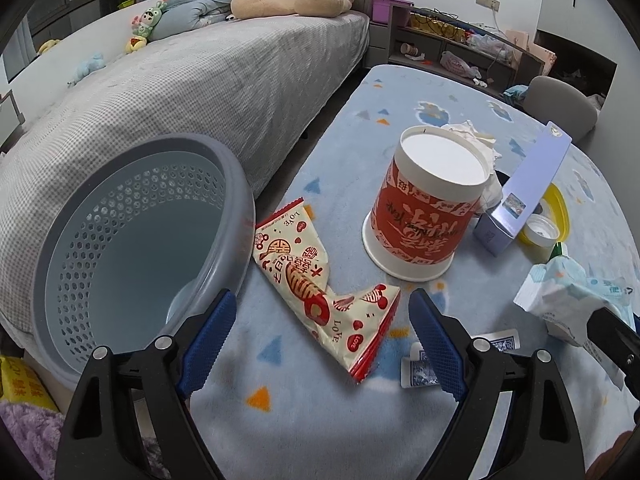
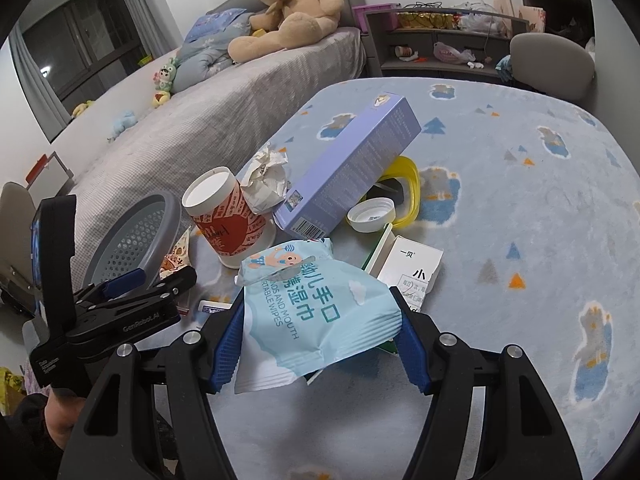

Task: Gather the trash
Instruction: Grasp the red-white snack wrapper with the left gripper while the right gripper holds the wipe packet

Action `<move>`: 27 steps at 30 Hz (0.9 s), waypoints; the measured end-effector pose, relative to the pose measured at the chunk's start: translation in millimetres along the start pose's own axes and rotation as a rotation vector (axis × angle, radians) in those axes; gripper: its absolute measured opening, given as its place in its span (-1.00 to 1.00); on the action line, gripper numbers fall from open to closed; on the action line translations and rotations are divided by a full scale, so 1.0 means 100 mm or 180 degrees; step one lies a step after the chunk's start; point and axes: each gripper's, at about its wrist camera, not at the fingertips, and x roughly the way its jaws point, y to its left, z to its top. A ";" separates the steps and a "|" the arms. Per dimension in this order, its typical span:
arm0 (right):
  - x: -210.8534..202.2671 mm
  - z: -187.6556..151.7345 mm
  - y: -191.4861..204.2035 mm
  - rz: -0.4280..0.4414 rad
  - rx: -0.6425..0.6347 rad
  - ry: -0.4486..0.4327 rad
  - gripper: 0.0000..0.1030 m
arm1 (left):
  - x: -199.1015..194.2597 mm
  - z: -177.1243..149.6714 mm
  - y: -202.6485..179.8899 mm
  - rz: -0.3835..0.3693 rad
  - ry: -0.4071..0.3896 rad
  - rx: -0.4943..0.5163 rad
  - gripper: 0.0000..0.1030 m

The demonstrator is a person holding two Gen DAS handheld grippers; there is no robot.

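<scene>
My left gripper is open, its fingers on either side of a red-and-cream snack wrapper lying on the blue blanket. A grey perforated basket stands just left of it, empty. My right gripper has its pads against a light-blue wet-wipes packet, which also shows in the left wrist view. An upside-down red paper cup stands beyond the wrapper. A purple box, crumpled paper, a white cap, a yellow ring and a white medicine box lie nearby.
The blue patterned blanket covers the table. A grey bed with a teddy bear runs along the left. A shelf unit and a chair stand at the back. Small blue card packets lie near my left gripper.
</scene>
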 end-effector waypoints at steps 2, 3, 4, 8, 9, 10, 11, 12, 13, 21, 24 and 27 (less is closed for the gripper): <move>0.00 -0.01 -0.01 0.0016 0.0007 -0.0005 0.25 | 0.00 -0.01 -0.01 0.0003 -0.0017 0.0005 0.51; -0.01 -0.01 -0.01 0.0021 0.0012 -0.0007 0.25 | 0.01 -0.01 -0.02 0.0011 -0.0011 0.0023 0.38; -0.01 -0.01 -0.02 0.0025 0.0020 -0.0009 0.25 | 0.02 -0.01 -0.03 0.0011 0.0003 0.0037 0.31; -0.02 -0.01 -0.03 0.0036 0.0041 -0.0015 0.25 | 0.04 -0.03 -0.05 0.0005 0.0044 0.0047 -0.06; -0.02 -0.01 -0.03 0.0037 0.0045 -0.0016 0.25 | 0.03 -0.04 -0.05 0.0001 0.0027 0.0045 -0.11; -0.02 -0.01 -0.03 0.0039 0.0051 -0.0018 0.25 | 0.02 -0.03 -0.05 -0.0008 0.0012 0.0046 -0.15; -0.03 -0.02 -0.03 0.0036 0.0055 -0.0017 0.25 | 0.00 -0.04 -0.05 -0.0023 -0.0007 0.0048 -0.23; -0.03 -0.02 -0.03 0.0036 0.0059 -0.0016 0.25 | -0.02 -0.04 -0.05 -0.0038 -0.0029 0.0051 -0.31; -0.03 -0.02 -0.03 0.0039 0.0063 -0.0015 0.25 | -0.05 -0.04 -0.05 -0.0057 -0.0048 0.0053 -0.34; -0.08 0.00 -0.02 0.0023 0.0064 -0.0055 0.25 | -0.27 -0.04 -0.02 -0.0187 -0.0162 0.0049 -0.49; -0.12 0.01 0.03 0.0016 0.0050 -0.0075 0.24 | -0.38 -0.02 0.04 -0.0238 -0.0225 0.0023 -0.50; -0.16 0.03 0.11 0.0027 0.0015 -0.0099 0.24 | -0.52 0.00 0.14 -0.0270 -0.0309 -0.0018 -0.50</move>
